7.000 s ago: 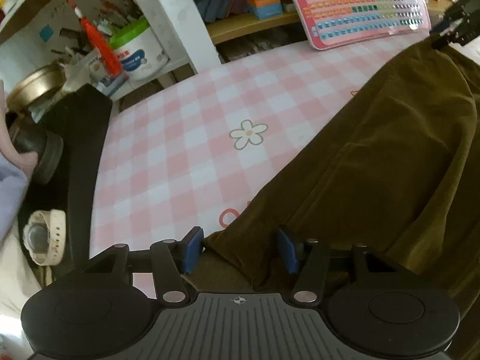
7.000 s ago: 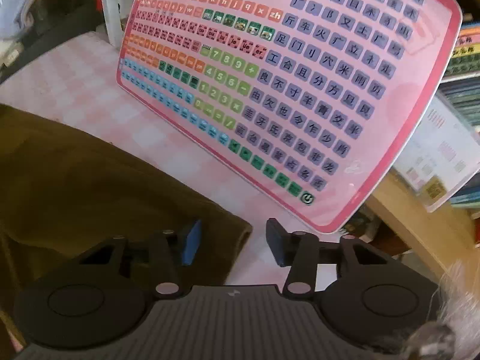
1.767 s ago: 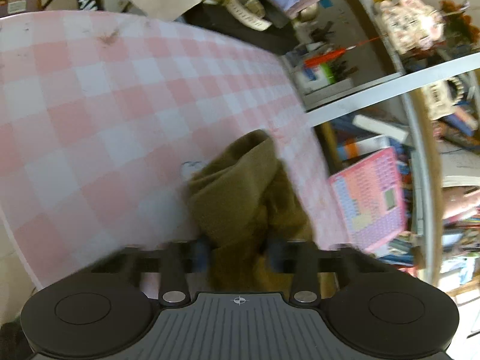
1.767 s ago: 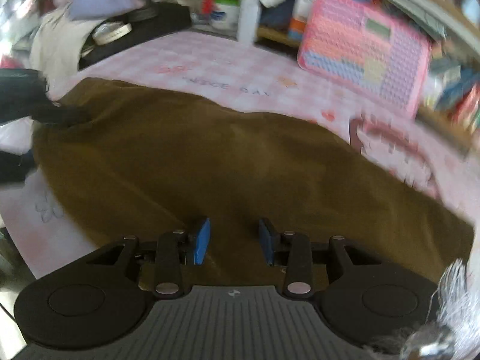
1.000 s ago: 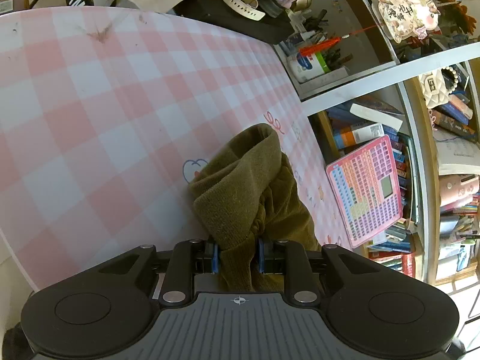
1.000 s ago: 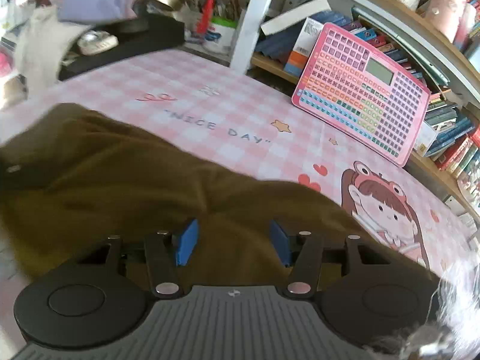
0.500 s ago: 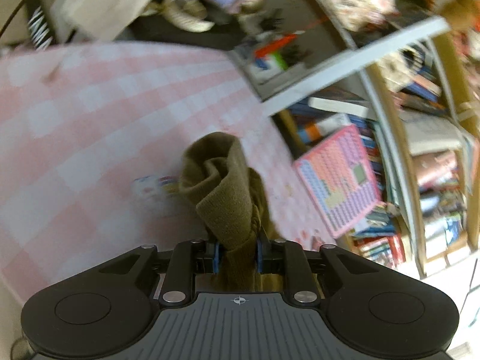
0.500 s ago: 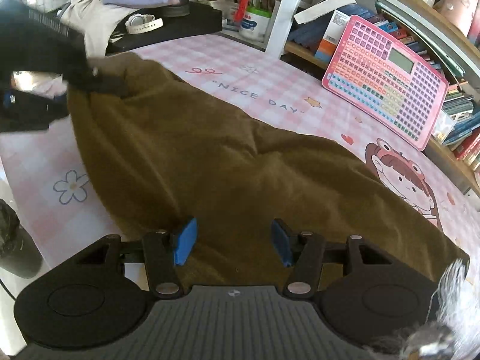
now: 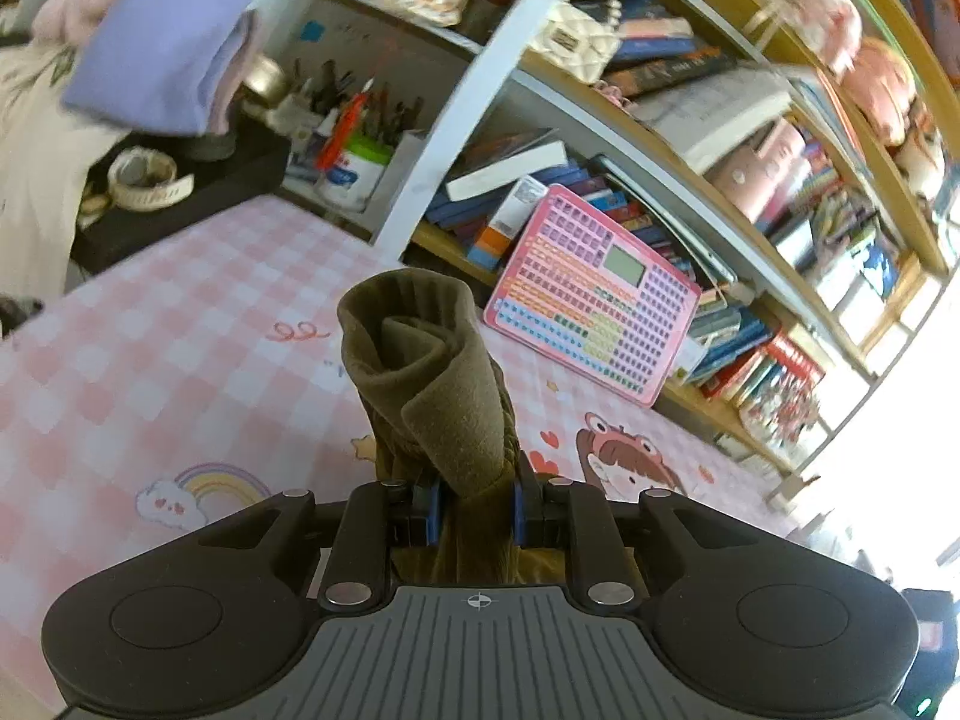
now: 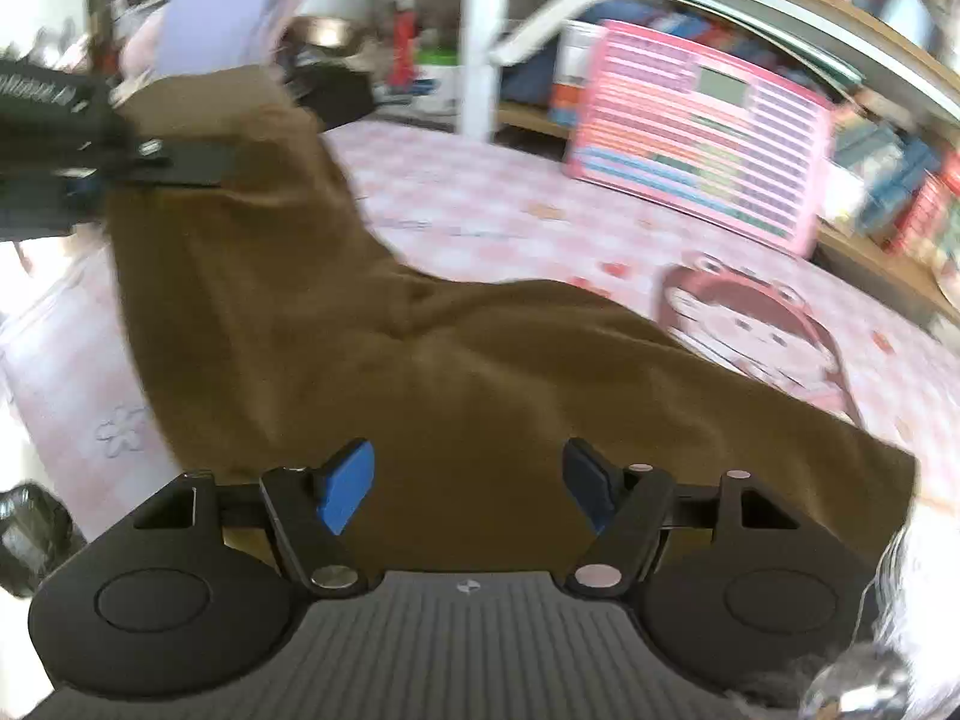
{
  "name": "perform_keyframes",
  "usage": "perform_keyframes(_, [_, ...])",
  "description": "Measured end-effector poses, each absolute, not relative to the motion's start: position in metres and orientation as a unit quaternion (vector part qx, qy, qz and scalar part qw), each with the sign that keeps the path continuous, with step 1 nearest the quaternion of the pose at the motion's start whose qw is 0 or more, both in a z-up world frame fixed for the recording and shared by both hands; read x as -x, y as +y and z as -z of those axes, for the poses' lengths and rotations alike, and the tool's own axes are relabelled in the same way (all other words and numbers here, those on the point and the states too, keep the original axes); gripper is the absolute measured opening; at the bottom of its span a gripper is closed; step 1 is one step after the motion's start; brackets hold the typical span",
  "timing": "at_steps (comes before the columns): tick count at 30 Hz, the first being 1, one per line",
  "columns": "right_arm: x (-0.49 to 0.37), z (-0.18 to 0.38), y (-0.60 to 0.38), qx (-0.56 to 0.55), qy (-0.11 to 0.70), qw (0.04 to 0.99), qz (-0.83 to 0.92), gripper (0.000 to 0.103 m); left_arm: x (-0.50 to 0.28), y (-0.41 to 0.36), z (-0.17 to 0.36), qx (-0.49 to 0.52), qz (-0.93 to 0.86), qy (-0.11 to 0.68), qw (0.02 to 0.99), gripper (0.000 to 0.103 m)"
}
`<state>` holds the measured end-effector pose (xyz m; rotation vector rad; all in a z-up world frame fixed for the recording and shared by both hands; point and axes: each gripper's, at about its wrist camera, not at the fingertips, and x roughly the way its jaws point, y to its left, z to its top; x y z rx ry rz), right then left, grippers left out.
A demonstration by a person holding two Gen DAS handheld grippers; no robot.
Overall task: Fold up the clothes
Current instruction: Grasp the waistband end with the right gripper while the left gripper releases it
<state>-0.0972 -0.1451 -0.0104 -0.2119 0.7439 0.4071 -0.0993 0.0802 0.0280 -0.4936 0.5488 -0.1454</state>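
Note:
An olive-brown garment [image 10: 456, 372] lies across the pink checked tablecloth [image 10: 480, 204]. My left gripper [image 9: 474, 510] is shut on a bunched corner of the garment [image 9: 432, 372] and holds it lifted above the table. In the right wrist view the left gripper [image 10: 150, 162] shows at the upper left, pulling that corner up. My right gripper [image 10: 468, 480] is open, its blue pads apart just above the near edge of the garment, holding nothing.
A pink keyboard toy [image 9: 594, 300] leans against the bookshelf [image 9: 690, 138] at the back. A black tray with a watch [image 9: 150, 180] and a pen pot [image 9: 354, 162] stand at the back left. A lilac folded cloth [image 9: 162, 42] sits above them.
My left gripper has lifted the garment's corner higher and turned toward the shelves. My right gripper has stayed open over the near edge, with the garment's left side now raised.

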Motion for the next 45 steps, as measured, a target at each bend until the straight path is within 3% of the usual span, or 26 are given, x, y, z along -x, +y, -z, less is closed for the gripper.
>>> perform_keyframes(13, [0.101,0.017,-0.236,-0.006,0.399,0.902,-0.163,0.068,0.088,-0.024,-0.039,0.069,0.098,0.302,0.946,0.021])
perform_keyframes(15, [0.102,0.018,-0.250,-0.023,0.405,0.901,-0.157,0.068,0.084,-0.043,-0.031,0.056,0.111,0.322,0.939,0.025])
perform_keyframes(16, [0.102,0.019,-0.257,-0.031,0.407,0.900,-0.155,0.068,0.082,-0.052,-0.025,0.057,0.121,0.339,0.931,0.029])
perform_keyframes(18, [0.103,0.020,-0.271,-0.048,0.413,0.897,-0.150,0.068,0.079,-0.069,-0.014,0.060,0.142,0.373,0.915,0.053])
perform_keyframes(21, [0.104,0.021,-0.292,-0.073,0.420,0.893,-0.141,0.068,0.085,-0.082,-0.002,0.082,0.182,0.412,0.889,0.063])
perform_keyframes(25, [0.091,0.023,-0.307,-0.167,0.445,0.862,-0.174,0.068,0.098,-0.069,-0.001,0.112,0.183,0.422,0.881,0.067])
perform_keyframes(29, [0.067,0.027,-0.303,-0.270,0.476,0.807,-0.221,0.077,0.106,-0.028,-0.009,0.178,0.123,0.402,0.890,0.068])
perform_keyframes(37, [0.018,0.045,-0.272,-0.361,0.513,0.748,-0.218,0.081,0.139,0.032,-0.017,0.240,0.019,0.371,0.897,0.068])
perform_keyframes(39, [0.012,0.050,-0.267,-0.381,0.517,0.737,-0.210,0.069,0.145,0.041,-0.015,0.252,0.007,0.369,0.895,0.068])
perform_keyframes(40, [0.010,0.051,-0.265,-0.389,0.521,0.732,-0.205,0.039,0.147,0.045,-0.014,0.259,0.003,0.368,0.893,0.068])
perform_keyframes(41, [0.010,0.050,-0.263,-0.395,0.526,0.725,-0.206,0.025,0.148,0.049,-0.013,0.265,0.000,0.368,0.891,0.068])
perform_keyframes(45, [0.021,0.033,-0.254,-0.446,0.507,0.682,-0.280,0.020,0.144,0.056,-0.011,0.269,0.000,0.365,0.891,0.068])
